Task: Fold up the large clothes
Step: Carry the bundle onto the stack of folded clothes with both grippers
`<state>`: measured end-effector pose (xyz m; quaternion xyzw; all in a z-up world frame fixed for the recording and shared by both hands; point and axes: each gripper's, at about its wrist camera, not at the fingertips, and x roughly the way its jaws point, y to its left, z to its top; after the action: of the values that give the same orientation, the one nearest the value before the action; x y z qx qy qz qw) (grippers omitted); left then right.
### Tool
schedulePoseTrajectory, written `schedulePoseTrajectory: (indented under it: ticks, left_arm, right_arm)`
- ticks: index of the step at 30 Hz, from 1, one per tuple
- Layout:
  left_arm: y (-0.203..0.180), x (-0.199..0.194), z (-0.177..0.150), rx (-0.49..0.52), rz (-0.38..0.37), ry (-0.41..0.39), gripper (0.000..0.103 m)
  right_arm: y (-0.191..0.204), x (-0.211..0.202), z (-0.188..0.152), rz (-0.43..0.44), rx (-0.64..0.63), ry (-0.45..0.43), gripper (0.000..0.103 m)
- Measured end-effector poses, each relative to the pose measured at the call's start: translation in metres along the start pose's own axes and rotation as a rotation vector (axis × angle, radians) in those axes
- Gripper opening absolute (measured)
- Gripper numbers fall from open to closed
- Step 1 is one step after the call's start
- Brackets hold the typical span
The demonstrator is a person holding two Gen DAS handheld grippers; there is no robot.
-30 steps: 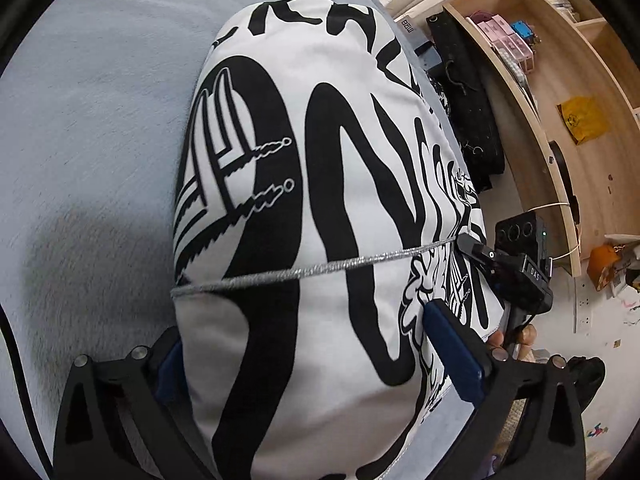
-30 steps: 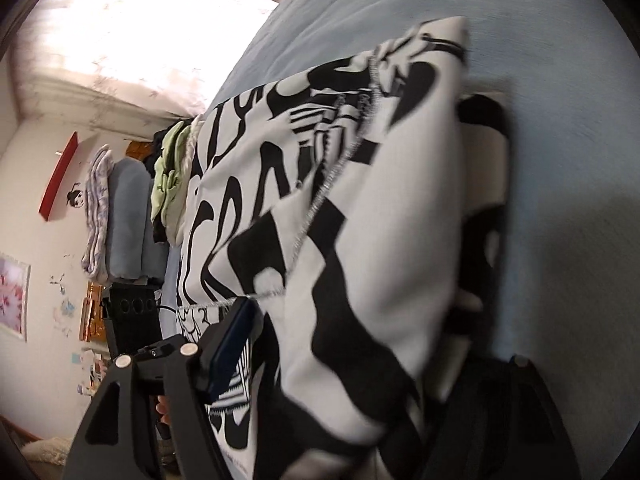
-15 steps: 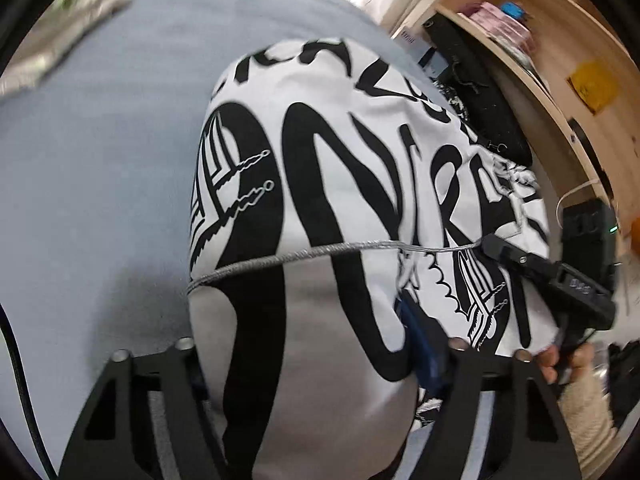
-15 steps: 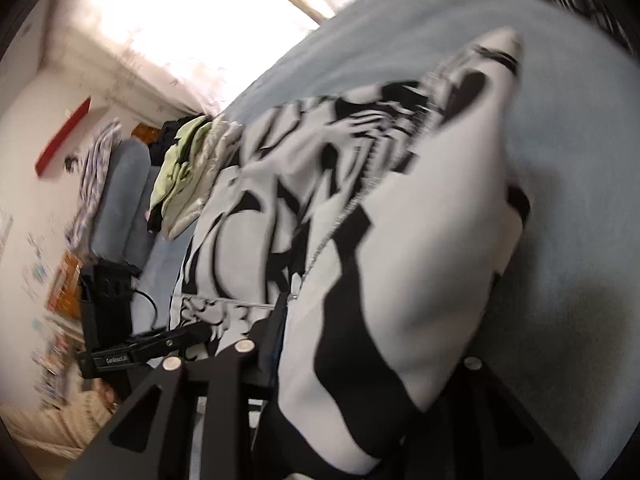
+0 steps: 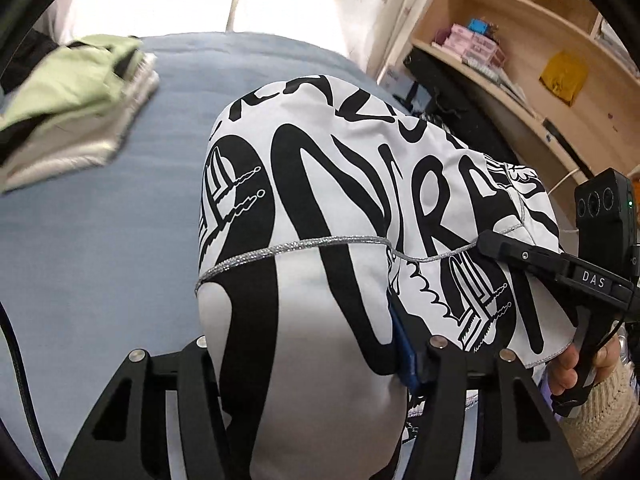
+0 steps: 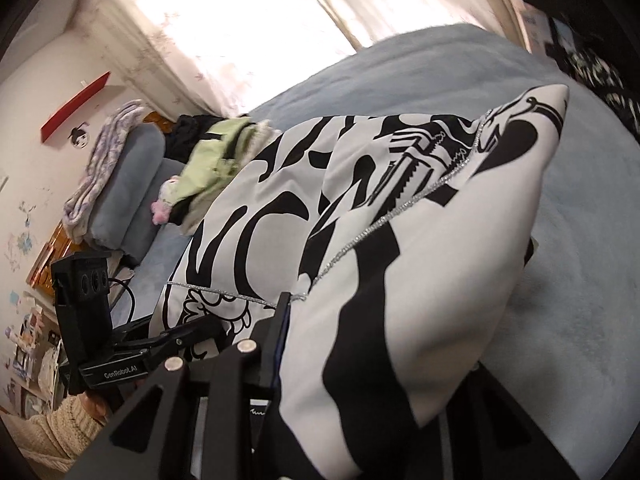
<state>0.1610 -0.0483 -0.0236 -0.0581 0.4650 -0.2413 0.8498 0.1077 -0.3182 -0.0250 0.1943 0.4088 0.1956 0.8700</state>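
A wide blue bed [image 5: 120, 240] spreads out ahead of both tools, with a shelf unit off to the left gripper's right side. Across the bed lies the black-and-white printed garment [image 5: 360, 208], its near edge bunched up into both tools so it can be carried over for a fold. The left gripper [image 5: 304, 356] has just been closing and pinches a thick wad of cloth. The right gripper [image 6: 372, 364] clamps its own corner.

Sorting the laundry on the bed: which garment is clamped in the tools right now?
The black-and-white printed garment, held by both the left tool and the right tool. The pale green garment lies untouched further back on the blue bed.
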Motion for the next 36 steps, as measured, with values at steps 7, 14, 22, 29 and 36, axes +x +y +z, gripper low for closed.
schedulePoseTrajectory:
  ticks: [7, 14, 22, 29, 36]
  left_arm:
    - [0.063, -0.097, 0.042, -0.022, 0.041, -0.077, 0.057]
    - [0.15, -0.168, 0.118, -0.02, 0.135, -0.162, 0.057]
    - [0.279, -0.166, 0.24, -0.031, 0.209, -0.202, 0.057]
    - [0.386, -0.105, 0.307, -0.045, 0.248, -0.166, 0.057]
    - [0.453, -0.028, 0.307, -0.119, 0.229, -0.121, 0.064]
  right_arm:
    - [0.093, 0.006, 0.036, 0.078, -0.073, -0.034, 0.028]
    - [0.193, 0.062, 0.113, 0.18, -0.151, -0.054, 0.028]
    - [0.27, 0.18, 0.222, 0.251, -0.189, -0.084, 0.028]
    - [0.283, 0.303, 0.284, 0.254, -0.159, -0.071, 0.028]
    - [0.252, 0.411, 0.296, 0.241, -0.098, -0.016, 0.031]
